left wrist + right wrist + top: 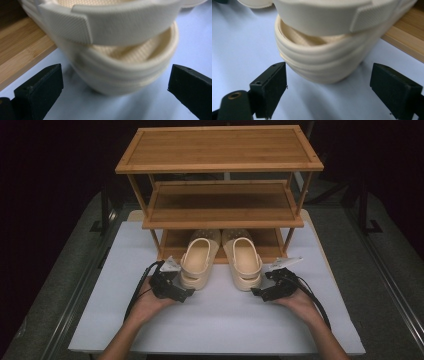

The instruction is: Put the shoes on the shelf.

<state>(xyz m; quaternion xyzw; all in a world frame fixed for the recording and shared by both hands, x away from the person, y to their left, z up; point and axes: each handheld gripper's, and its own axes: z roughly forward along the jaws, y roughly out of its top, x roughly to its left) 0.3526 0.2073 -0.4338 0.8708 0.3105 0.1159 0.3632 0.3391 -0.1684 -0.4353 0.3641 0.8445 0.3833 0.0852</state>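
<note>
Two cream clogs lie side by side with their toes on the lowest shelf of a bamboo rack and their heels out on the white tabletop. My left gripper sits low just behind the heel of the left clog. In the left gripper view its jaws stand open, wider than the heel and short of it. My right gripper is placed the same way behind the right clog. Its jaws are also open, apart from that clog's heel.
The three-tier bamboo rack stands at the back of the table, with bare middle and top shelves. White tabletop runs left and right of the hands. Grey floor and dark rails flank the table.
</note>
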